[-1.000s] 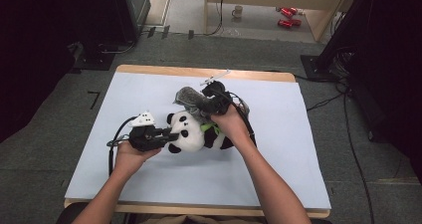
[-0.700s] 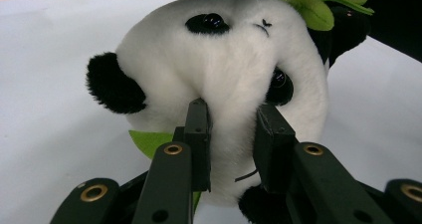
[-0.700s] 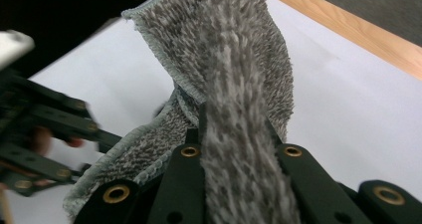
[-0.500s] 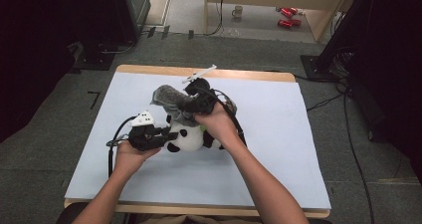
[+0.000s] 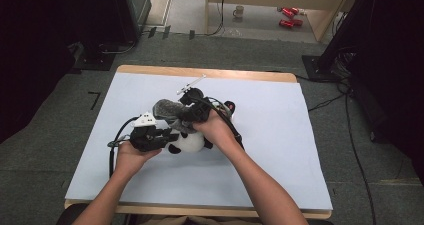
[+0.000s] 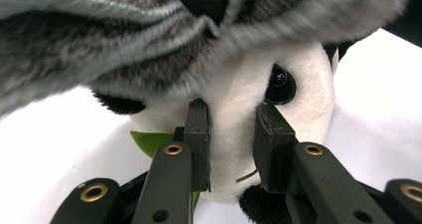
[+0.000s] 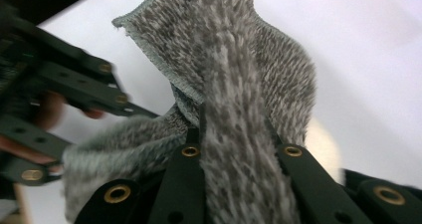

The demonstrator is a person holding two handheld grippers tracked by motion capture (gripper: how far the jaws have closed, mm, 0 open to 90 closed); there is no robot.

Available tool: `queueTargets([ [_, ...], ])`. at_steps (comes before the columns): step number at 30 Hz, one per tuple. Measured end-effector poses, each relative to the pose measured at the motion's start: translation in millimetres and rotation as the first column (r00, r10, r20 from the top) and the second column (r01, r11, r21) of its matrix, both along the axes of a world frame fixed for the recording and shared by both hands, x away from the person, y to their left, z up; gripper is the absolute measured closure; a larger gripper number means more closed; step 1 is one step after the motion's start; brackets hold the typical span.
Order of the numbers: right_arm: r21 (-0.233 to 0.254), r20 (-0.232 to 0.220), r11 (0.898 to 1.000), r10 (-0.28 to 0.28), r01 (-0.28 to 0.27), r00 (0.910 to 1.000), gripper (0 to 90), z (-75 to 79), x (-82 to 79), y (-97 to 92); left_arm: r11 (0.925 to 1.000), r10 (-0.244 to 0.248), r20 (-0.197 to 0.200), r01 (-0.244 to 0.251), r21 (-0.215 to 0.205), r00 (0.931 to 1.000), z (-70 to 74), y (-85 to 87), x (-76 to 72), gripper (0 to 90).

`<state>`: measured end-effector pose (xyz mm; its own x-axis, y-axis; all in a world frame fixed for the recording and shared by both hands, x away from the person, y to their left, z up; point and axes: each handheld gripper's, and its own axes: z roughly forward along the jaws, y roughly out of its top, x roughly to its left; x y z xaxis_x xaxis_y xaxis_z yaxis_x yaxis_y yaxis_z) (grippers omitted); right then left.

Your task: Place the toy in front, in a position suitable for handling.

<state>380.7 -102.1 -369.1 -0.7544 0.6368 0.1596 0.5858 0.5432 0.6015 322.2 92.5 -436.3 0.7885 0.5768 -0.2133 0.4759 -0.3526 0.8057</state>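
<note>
We hold a gripper in each hand over a table (image 5: 280, 150) covered with a pale blue sheet. The left gripper (image 6: 231, 129) has its jaws pressed on the white face of a panda (image 6: 234, 109), a soft toy, one jaw on each side of the muzzle, just below the black eye. In the high view the panda (image 5: 192, 142) lies on the sheet near the middle of the table, and the left gripper (image 5: 162, 137) meets it from the left side, touching it. A small green leaf (image 6: 149, 142) shows beside the left jaw, under the panda's head. The right gripper (image 7: 234, 134) is clamped on a grey cloth (image 7: 234, 84), a fuzzy knitted piece; the fabric is pinched between the two jaws and rises up from them in a fold, with a stitched edge at the top left. In the high view the right gripper (image 5: 192, 107) holds the cloth (image 5: 167, 110) above the panda, so that the cloth hangs over the top of the toy's head. From the left gripper view the cloth (image 6: 124, 40) spreads across the upper part, just over the panda's eye and ear, but we cannot tell if it rests on the head. The two grippers are near each other.
</note>
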Motion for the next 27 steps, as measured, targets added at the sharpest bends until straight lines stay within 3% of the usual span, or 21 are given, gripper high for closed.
queueTargets([
  [9, -0.054, 0.012, 0.995, -0.080, 0.080, 0.9968, 82.8, -8.1, 17.5, -20.0, 0.9999, 0.000, -0.010, 0.000, 0.010, 1.0000, -1.5, 0.2, -0.1, 71.9],
  [13, -0.059, 0.000, 0.992, -0.112, 0.112, 0.9937, 82.8, -10.8, 25.1, -32.1, 1.0000, 0.001, -0.005, -0.001, -0.005, 1.0000, -0.8, 0.7, -0.3, 71.9],
  [20, -0.067, 0.051, 0.984, -0.162, 0.166, 0.9854, 82.8, -4.2, 29.7, -44.7, 0.9993, 0.002, -0.011, -0.003, -0.038, 0.9999, -0.1, 1.7, 0.7, 72.5],
  [24, -0.035, 0.078, 0.979, -0.198, 0.201, 0.9771, 82.8, 4.9, 27.5, -51.5, 0.9990, 0.004, -0.017, -0.005, -0.044, 0.9998, -0.3, 2.7, 1.6, 73.3],
  [27, 0.021, 0.077, 0.980, -0.200, 0.199, 0.9768, 82.8, 15.5, 21.1, -55.5, 0.9988, 0.007, -0.024, -0.008, -0.048, 0.9997, -0.3, 4.0, 2.9, 73.9],
])
